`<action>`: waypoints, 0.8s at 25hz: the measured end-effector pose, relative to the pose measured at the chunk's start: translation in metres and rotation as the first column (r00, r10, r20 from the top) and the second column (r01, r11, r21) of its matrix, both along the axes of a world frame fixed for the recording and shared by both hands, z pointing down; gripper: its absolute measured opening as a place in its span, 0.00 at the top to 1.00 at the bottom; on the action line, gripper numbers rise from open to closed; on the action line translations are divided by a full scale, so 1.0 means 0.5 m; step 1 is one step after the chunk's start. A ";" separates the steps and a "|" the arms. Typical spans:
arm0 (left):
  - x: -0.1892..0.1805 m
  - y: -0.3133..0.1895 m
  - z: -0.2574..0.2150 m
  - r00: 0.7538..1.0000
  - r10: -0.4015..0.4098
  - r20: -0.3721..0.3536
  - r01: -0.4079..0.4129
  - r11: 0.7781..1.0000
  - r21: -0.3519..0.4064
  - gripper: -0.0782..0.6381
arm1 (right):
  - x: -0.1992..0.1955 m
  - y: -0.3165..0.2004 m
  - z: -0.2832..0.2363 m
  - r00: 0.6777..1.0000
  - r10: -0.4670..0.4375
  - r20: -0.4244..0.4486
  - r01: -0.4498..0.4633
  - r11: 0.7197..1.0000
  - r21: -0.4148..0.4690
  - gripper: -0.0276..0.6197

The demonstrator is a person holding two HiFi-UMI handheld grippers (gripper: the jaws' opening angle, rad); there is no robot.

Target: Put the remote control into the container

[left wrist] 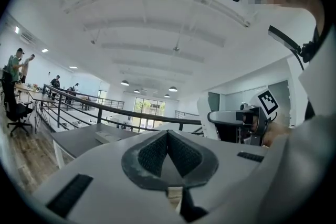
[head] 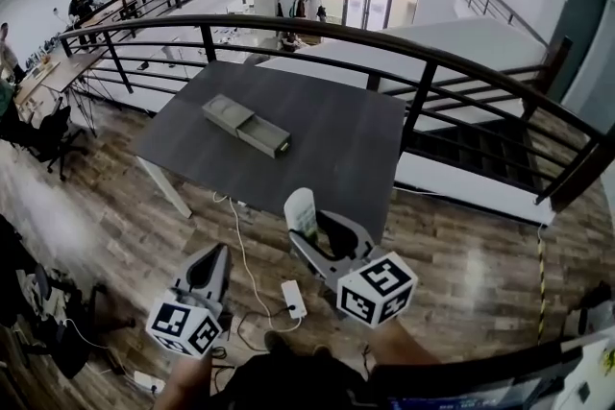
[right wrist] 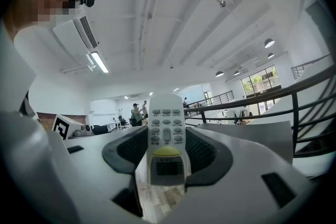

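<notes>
A white remote control point(right wrist: 166, 134) with grey buttons and a small screen stands up between the jaws of my right gripper point(right wrist: 167, 150), which is shut on it. In the head view the remote control point(head: 302, 211) sticks up from the right gripper point(head: 317, 230) just short of the table's near edge. The container point(head: 246, 125), a grey box with its drawer pulled out, lies on the dark table point(head: 336, 149). My left gripper point(head: 209, 269) hangs lower left over the floor; its jaws meet with nothing between them point(left wrist: 168, 152).
A black railing point(head: 423, 62) curves behind the table. A white power strip point(head: 293, 299) and cables lie on the wood floor below. Desks, chairs and people stand far left point(head: 38, 82).
</notes>
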State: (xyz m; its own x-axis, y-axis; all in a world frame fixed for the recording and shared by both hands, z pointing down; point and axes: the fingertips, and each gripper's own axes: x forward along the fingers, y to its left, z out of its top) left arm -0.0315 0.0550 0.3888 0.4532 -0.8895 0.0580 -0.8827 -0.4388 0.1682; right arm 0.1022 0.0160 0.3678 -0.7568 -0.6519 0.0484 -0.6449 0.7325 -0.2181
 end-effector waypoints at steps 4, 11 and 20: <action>-0.038 -0.040 -0.012 1.000 0.025 -0.014 -0.025 1.000 0.014 0.88 | -0.043 -0.030 -0.021 1.000 0.001 0.000 -0.001 1.000 0.018 0.62; -0.094 -0.089 0.003 0.998 0.050 -0.044 -0.049 0.999 0.016 0.88 | -0.090 -0.074 -0.003 0.999 0.050 -0.011 -0.050 0.999 -0.012 0.62; -0.106 -0.135 0.018 0.995 0.083 -0.058 -0.083 0.997 -0.006 0.88 | -0.118 -0.114 0.007 0.998 0.049 -0.031 -0.050 0.999 -0.017 0.62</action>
